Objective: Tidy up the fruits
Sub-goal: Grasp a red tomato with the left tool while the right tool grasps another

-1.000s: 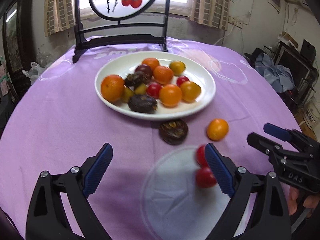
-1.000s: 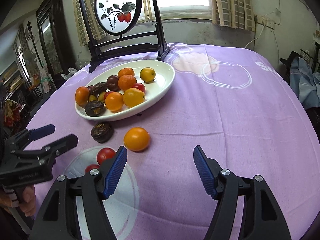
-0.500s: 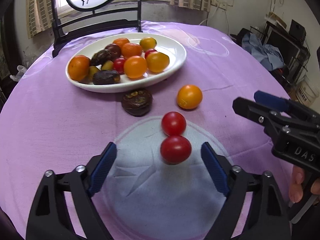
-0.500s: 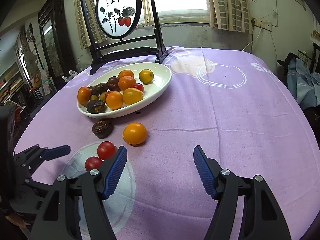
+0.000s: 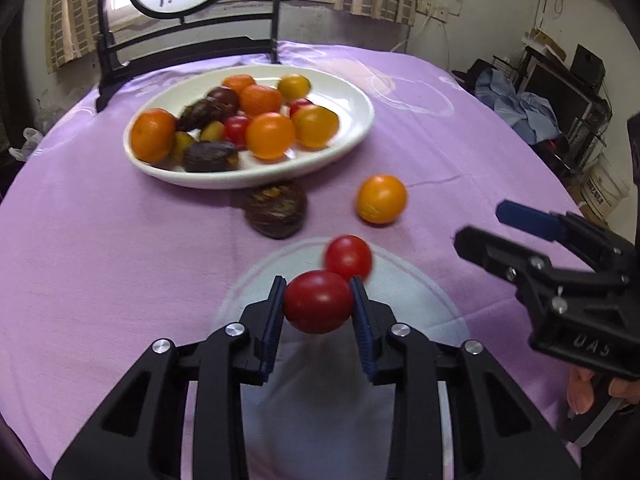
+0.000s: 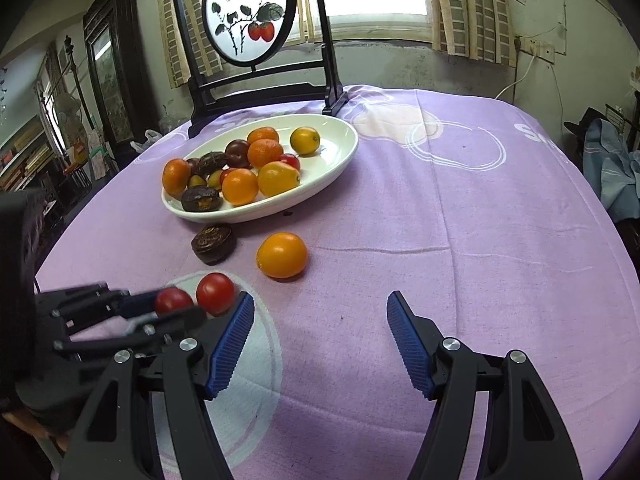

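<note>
**Red tomato clamped between the left fingers; right gripper held wide open**

The left gripper (image 5: 318, 306) is closed on a red tomato (image 5: 318, 302). The tomato is seen between the two blue pads, close to their tips, and both pads are pressed against its sides. A second red tomato (image 5: 348, 257) lies just behind the held one, on the pale circle printed on the purple tablecloth (image 5: 100, 240). In the left wrist view the two tomatoes overlap, so it cannot be told whether they are touching.

The right gripper (image 6: 320, 320) is spread wide and nothing is held between its fingers; only cloth is seen in the gap. The second tomato (image 6: 215, 294) is located just beside the tip of its left finger, outside the gap.

Farther on the cloth, an orange fruit (image 6: 282, 255) and a dark wrinkled fruit (image 6: 213, 242) are lying apart from each other, near the front edge of the white plate (image 6: 340, 148). The plate is filled with orange, yellow, red and dark fruits. A framed round painting (image 6: 246, 12) is placed behind the plate.
</note>
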`<state>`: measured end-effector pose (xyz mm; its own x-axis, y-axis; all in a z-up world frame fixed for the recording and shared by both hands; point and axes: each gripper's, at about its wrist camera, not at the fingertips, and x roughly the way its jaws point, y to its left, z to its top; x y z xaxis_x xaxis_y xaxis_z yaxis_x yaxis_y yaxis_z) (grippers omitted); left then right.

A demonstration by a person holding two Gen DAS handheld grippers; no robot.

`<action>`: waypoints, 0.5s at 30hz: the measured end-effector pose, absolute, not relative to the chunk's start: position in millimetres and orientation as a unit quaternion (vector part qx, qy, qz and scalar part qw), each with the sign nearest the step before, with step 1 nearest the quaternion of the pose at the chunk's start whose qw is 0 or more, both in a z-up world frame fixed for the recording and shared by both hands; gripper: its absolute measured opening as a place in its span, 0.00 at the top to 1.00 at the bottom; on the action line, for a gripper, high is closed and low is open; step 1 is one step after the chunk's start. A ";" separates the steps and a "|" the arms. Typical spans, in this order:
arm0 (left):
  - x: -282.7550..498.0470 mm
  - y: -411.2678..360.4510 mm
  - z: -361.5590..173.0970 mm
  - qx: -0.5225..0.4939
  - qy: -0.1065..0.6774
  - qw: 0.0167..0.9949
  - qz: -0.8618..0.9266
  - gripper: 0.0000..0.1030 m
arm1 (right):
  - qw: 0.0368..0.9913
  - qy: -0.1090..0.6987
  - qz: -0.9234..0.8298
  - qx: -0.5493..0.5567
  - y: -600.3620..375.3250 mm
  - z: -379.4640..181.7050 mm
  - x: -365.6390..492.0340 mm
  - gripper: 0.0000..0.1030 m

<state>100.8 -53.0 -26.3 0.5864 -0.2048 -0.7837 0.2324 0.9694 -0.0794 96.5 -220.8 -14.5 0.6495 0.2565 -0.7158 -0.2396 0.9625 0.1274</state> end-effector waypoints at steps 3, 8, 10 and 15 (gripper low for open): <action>104.0 -37.9 -19.3 0.018 0.429 0.897 -0.100 0.69 | 0.901 0.407 0.149 -0.003 -208.4 -21.1 95.1 0.32; 110.9 -6.0 -8.8 0.004 0.411 0.910 -0.056 0.69 | 0.885 0.425 0.188 -0.030 -179.7 -28.6 91.3 0.32; 114.3 5.6 -8.3 -0.011 0.414 0.909 -0.044 0.69 | 0.879 0.433 0.199 -0.032 -169.5 -29.6 92.6 0.32; 118.5 13.4 -9.6 -0.019 0.419 0.907 -0.034 0.69 | 0.881 0.432 0.184 -0.055 -151.1 -31.1 106.0 0.32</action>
<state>118.5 13.4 -9.6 0.6470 -0.0774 -0.7586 0.0461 0.9970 -0.0625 106.0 -151.1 -31.1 0.5584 0.2775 -0.7818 -0.3720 0.9261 0.0630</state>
